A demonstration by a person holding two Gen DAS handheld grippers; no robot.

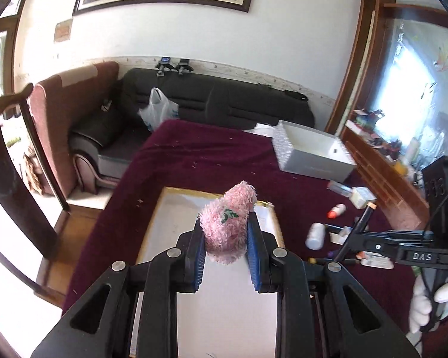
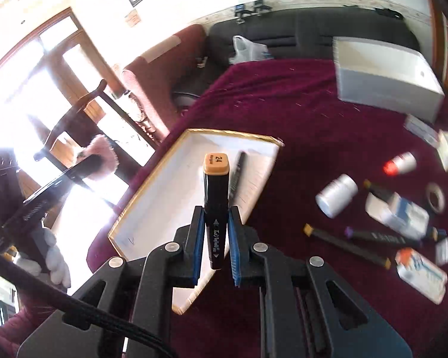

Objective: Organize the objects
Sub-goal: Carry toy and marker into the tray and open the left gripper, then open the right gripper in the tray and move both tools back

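My left gripper (image 1: 226, 235) is shut on a fluffy pink sock (image 1: 228, 223), held above a white tray with a gold rim (image 1: 176, 223). My right gripper (image 2: 215, 226) is shut on a black marker with an orange cap (image 2: 216, 185), lifted over the same tray (image 2: 152, 197); a black pen (image 2: 237, 170) lies in it. In the left wrist view the right gripper (image 1: 355, 232) reaches in from the right with the marker (image 1: 362, 220) in it. The right wrist view shows the sock (image 2: 100, 155) far left in glare.
On the maroon cloth (image 2: 298, 119) lie a white bottle (image 2: 336, 195), a red-tipped tube (image 2: 401, 162), several markers (image 2: 346, 244), small boxes (image 2: 401, 211) and a tape roll (image 2: 436, 198). A white open box (image 1: 316, 152) stands at the back right. A black sofa (image 1: 224, 98) lies beyond.
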